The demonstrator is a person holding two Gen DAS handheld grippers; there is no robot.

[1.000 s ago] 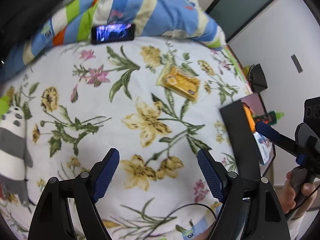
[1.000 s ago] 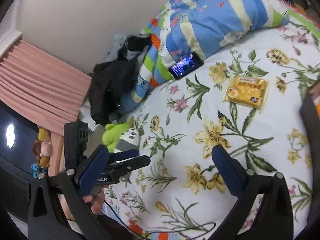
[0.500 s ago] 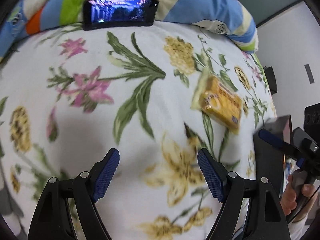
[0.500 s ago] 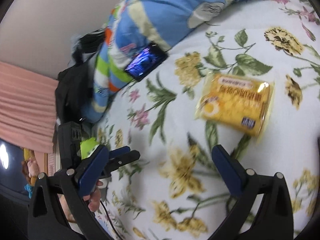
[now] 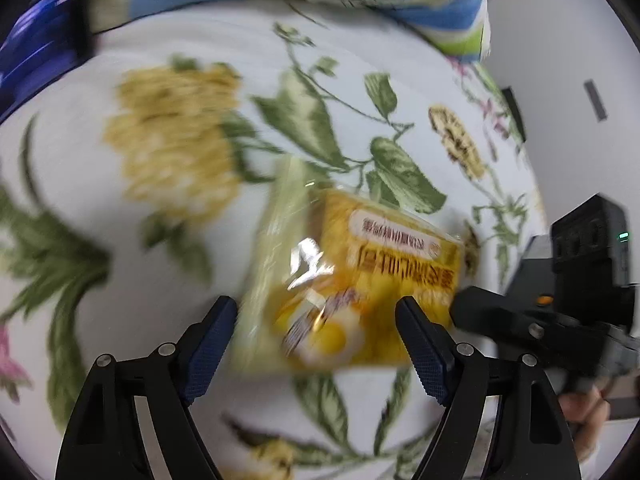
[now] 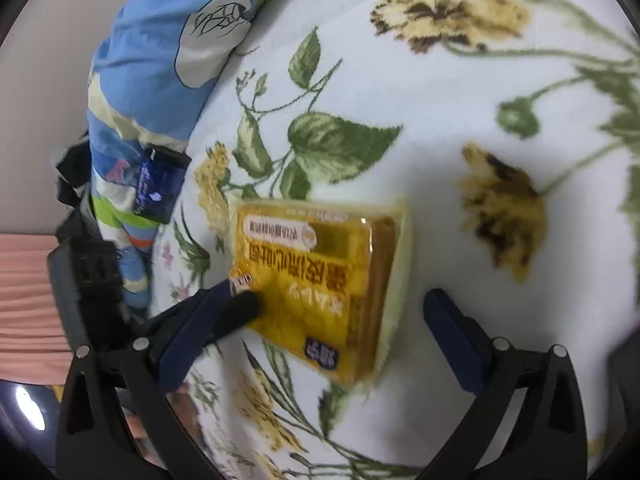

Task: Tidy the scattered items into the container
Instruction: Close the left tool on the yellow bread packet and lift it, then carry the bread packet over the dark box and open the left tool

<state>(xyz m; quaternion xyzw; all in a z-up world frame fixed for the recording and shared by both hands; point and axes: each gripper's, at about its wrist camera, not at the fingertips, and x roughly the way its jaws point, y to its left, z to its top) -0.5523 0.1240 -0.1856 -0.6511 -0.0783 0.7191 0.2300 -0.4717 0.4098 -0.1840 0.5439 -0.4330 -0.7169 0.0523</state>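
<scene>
A yellow snack packet [image 5: 352, 280] in clear wrap lies flat on the floral bedspread [image 5: 160, 240]. My left gripper [image 5: 316, 344] is open, its jaws either side of the packet's near end. My right gripper [image 6: 316, 340] is open too, straddling the same packet [image 6: 320, 292] from the other side. In the right wrist view the left gripper's fingertips [image 6: 240, 312] touch the packet's left edge. In the left wrist view the right gripper [image 5: 540, 320] sits just right of the packet. The container is not in view.
A phone with a lit screen [image 6: 158, 186] leans against a striped blue quilt [image 6: 160, 60] at the back; it also shows blurred in the left wrist view [image 5: 40, 40]. A pink curtain [image 6: 24, 292] hangs at far left.
Both grippers have moved forward and down across the bed to the yellow packet, which now lies between each pair of open jaws. The black container has left both views.
</scene>
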